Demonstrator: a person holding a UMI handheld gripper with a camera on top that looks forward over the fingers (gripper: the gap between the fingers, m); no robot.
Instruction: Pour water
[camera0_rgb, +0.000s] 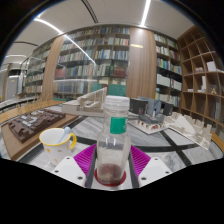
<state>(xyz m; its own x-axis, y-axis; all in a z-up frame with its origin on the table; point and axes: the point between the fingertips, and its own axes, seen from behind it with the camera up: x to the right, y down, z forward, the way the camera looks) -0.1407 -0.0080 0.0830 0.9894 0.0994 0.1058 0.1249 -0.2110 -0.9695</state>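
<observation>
A clear plastic bottle (112, 140) with a white cap and a green band at its neck stands upright between my gripper's (111, 160) two fingers. The purple pads (86, 156) press against its sides, so the gripper is shut on it. The bottle's base looks reddish. A white cup with a yellow rim (57, 139) stands on the marble table (180, 150), to the left of the bottle and a little beyond the fingers, with something white sticking out of it.
A wooden tray of small items (28, 125) lies on the table's left. White objects (170, 124) lie on the right. Bookshelves (100, 60) fill the far wall.
</observation>
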